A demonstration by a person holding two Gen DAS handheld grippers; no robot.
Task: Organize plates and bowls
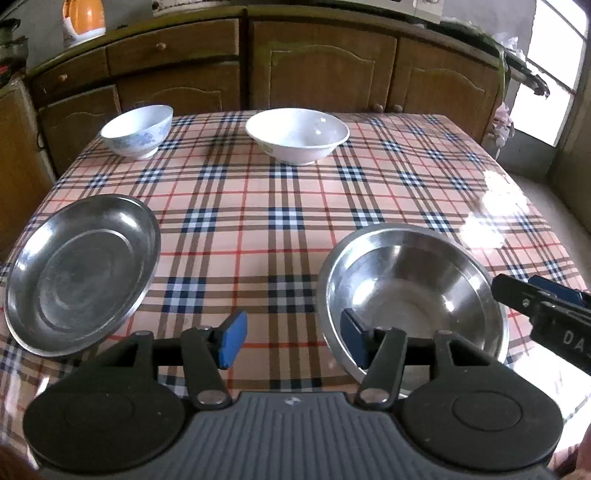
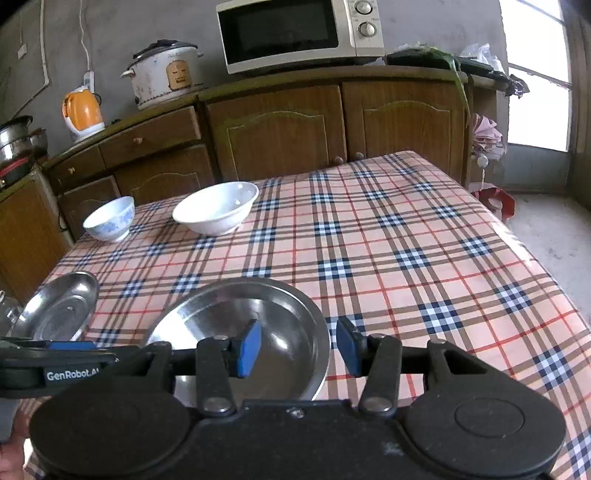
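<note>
Two wrist cameras, side by side above the near edge of the table (image 1: 295, 229)

Each looks forward and down along its own open blue-padded fingers toward the cabinets (image 2: 280, 129); the left view sits lower and closer, the right view higher, reaching the microwave (image 2: 299, 33). Both share the steel bowl (image 1: 413, 295), steel plate (image 1: 81, 273), white bowl (image 1: 297, 134) and patterned bowl (image 1: 138, 129).

Table centre: bare plaid cloth (image 1: 288, 236), open lane btwn steel plate (image 1: 81, 273) (left) & steel bowl (image 1: 413, 291) (right). Far edge: 2 white bowls, gap btwn. Right half of the table bare.
</note>
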